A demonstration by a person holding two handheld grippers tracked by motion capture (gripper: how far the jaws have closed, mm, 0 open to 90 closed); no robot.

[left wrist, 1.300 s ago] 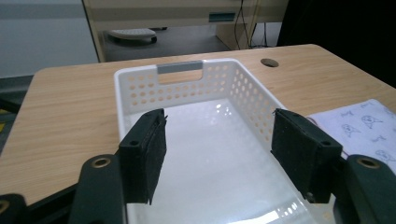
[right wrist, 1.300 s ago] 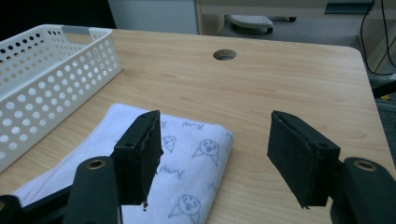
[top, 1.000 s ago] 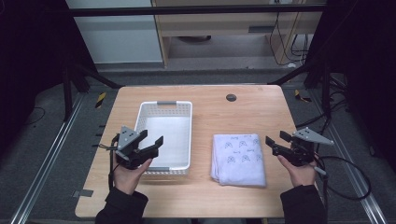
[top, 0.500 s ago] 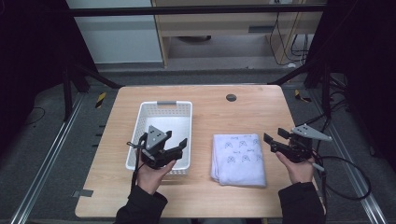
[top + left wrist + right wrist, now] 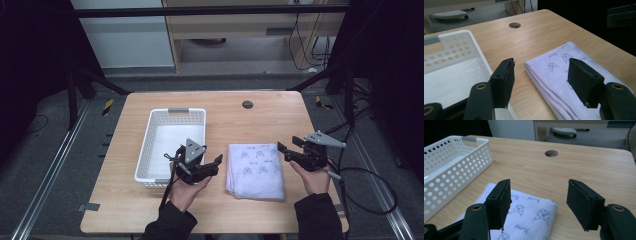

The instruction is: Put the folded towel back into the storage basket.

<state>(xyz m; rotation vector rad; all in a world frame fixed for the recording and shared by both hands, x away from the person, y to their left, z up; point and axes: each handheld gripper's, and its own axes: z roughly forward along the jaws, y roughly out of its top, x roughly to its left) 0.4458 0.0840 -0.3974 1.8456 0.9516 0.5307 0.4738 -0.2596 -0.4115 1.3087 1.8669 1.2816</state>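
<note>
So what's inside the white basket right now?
Nothing visible: the white basket shows a bare floor. Its near right corner is covered by the left gripper, so that part can't be checked.

A light wooden table [image 5: 260,120] with rounded corners carries two things. A white perforated basket [image 5: 172,120] sits at about nine o'clock from the table's middle, and a folded white towel [image 5: 255,172] printed with small faces lies at about five o'clock, apart from the basket with bare wood between them. A round cable hole [image 5: 247,104] is cut in the top toward twelve o'clock.
</note>
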